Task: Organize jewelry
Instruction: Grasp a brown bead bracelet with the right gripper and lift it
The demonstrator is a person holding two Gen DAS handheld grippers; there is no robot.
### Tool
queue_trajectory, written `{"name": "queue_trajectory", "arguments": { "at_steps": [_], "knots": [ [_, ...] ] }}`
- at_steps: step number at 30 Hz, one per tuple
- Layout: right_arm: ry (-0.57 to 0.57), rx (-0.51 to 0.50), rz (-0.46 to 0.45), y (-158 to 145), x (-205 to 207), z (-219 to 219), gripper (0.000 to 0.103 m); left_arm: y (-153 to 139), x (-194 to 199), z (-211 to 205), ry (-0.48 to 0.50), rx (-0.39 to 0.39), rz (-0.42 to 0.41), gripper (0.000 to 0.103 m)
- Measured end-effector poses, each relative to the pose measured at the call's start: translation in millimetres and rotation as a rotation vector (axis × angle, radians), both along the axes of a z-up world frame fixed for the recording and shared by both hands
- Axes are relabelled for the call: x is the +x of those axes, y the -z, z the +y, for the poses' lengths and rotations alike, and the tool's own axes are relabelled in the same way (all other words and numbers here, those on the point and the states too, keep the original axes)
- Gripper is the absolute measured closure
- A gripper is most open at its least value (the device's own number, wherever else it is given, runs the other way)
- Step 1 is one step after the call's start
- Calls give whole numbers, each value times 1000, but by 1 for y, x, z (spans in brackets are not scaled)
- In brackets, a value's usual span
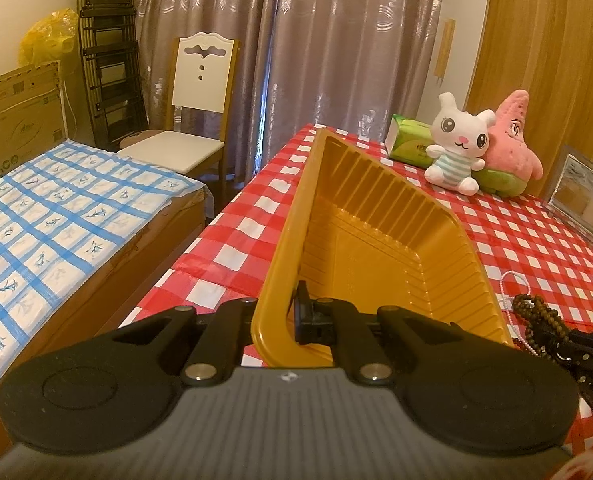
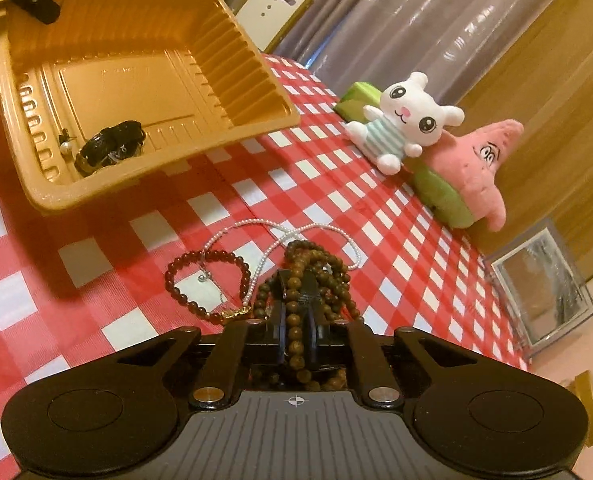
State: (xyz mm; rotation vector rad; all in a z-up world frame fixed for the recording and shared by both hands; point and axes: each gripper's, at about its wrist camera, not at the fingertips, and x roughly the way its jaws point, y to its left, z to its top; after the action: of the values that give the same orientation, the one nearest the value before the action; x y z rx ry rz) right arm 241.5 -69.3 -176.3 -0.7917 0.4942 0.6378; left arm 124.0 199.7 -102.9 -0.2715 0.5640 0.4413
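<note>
A red-and-white checked tablecloth [image 2: 336,184] covers the table, with grey curtains [image 1: 336,40] and a white chair [image 1: 200,92] behind. The left gripper [image 1: 280,316] pinches the gold tray [image 1: 376,216] by its rim, tilted off the cloth. The right gripper [image 2: 296,300] clamps brown wooden beads [image 2: 316,256] on the cloth, beside a dark bead bracelet [image 2: 184,280].

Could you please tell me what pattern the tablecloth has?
Red and white checks on the tablecloth, clearest in the right wrist view.
</note>
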Motion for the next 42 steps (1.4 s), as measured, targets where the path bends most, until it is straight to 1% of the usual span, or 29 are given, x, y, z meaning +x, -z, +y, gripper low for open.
{"name": "queue_trajectory", "arguments": {
  "at_steps": [3, 6, 7, 10, 13, 16, 19, 22, 30, 38, 42],
  "knots": [
    [2, 17, 15, -1, 1, -3, 96, 0, 0, 0, 1, -1, 0, 98],
    [26, 74, 56, -9, 3, -8, 96, 0, 0, 0, 1, 0, 1, 98],
    [48, 108, 78, -13, 6, -11, 96, -1, -1, 0, 1, 0, 1, 98],
    [155, 287, 197, -34, 23, -31, 97, -1, -1, -1, 2, 2, -2, 98],
    [254, 453, 260, -58, 38, -54, 97, -3, -1, -1, 3, 4, -2, 98],
    [312, 581, 275, -85, 49, -75, 97, -3, -1, -1, 6, 7, -2, 98],
    [338, 668, 260, -112, 56, -91, 97, -4, 1, -1, 10, 10, 0, 98],
    [347, 720, 244, -135, 60, -100, 97, -5, 1, -1, 15, 12, -2, 98],
    [333, 778, 197, -178, 55, -100, 97, -4, 2, 1, 24, 9, -6, 98],
    [281, 848, 120, -217, 45, -95, 97, -5, 2, 1, 32, 7, -13, 98],
    [227, 875, 113, -235, 38, -90, 97, -5, 3, 2, 36, 6, -14, 98]
  ]
}}
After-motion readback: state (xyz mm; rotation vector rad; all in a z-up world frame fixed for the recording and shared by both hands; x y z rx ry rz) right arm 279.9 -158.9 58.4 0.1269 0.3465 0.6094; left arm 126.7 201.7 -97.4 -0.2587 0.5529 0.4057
